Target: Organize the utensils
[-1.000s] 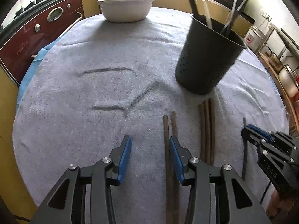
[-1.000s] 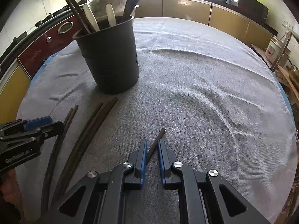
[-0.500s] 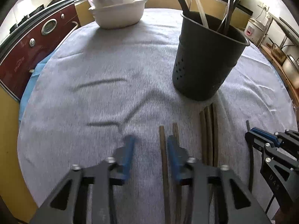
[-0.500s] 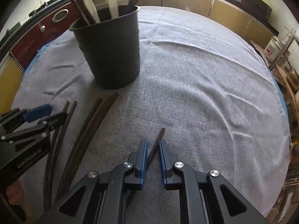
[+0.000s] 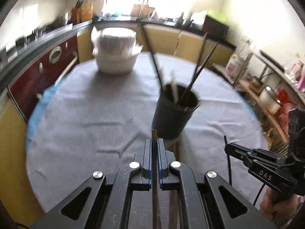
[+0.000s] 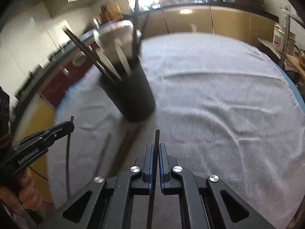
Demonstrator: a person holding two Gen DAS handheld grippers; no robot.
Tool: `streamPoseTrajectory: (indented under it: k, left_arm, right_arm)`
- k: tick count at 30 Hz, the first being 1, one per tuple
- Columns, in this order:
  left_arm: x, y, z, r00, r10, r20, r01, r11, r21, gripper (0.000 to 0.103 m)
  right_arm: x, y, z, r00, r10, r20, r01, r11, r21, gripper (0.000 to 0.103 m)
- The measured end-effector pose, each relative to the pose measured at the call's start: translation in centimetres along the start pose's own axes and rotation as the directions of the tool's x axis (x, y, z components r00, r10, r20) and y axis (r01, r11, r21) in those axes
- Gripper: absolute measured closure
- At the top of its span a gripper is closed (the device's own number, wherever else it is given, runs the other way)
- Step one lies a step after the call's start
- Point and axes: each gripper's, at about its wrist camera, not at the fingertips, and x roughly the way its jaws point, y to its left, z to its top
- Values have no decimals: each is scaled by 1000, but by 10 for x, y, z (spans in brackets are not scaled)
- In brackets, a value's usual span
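Both grippers have risen off the cloth since the earlier frames, each carrying one chopstick, and the left jaws have just been closing. Left gripper (image 5: 154,141): clenched on a brown chopstick (image 5: 154,133), whose tip pokes out beyond the blue pads. Ahead and slightly right, a black holder (image 5: 171,118) stands upright on the grey tablecloth (image 5: 85,105), filled with utensils; a white bowl (image 5: 116,63) sits well behind it. More chopsticks (image 6: 125,145) lie on the cloth just in front of the holder. Right gripper (image 6: 156,145): clenched on a dark chopstick (image 6: 157,135), lifted clear of the cloth.
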Motion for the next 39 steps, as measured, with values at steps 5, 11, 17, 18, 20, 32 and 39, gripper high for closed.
streamPoseTrajectory:
  k: [5, 11, 17, 18, 20, 32, 39]
  left_arm:
    - [-41, -7, 9, 997, -31, 73, 31, 1000, -2, 98]
    - [-81, -22, 16, 984, -48, 169, 42, 999, 34, 98]
    - [-105, -35, 33, 969, -63, 238, 52, 997, 50, 98]
    - [-105, -36, 39, 968, -64, 243, 53, 997, 49, 98]
    - [-106, -37, 50, 965, -63, 254, 53, 997, 48, 98]
    - [-125, -47, 152, 920, -69, 387, 56, 997, 45, 98]
    - [-102, -45, 170, 912, -39, 408, 36, 999, 15, 98]
  right_arm:
    - [-44, 9, 1, 988, 76, 133, -77, 997, 1, 98]
    - [-80, 18, 8, 960, 115, 255, -116, 993, -11, 98]
    - [-113, 33, 19, 914, 100, 394, -97, 995, -27, 98]
    - [-117, 36, 22, 905, 96, 415, -92, 995, -29, 98]
    - [-125, 42, 32, 888, 93, 450, -89, 996, -29, 98]
    - [-150, 81, 127, 816, 58, 576, -14, 997, -81, 98]
    - [-128, 85, 164, 812, 23, 583, 8, 999, -50, 98]
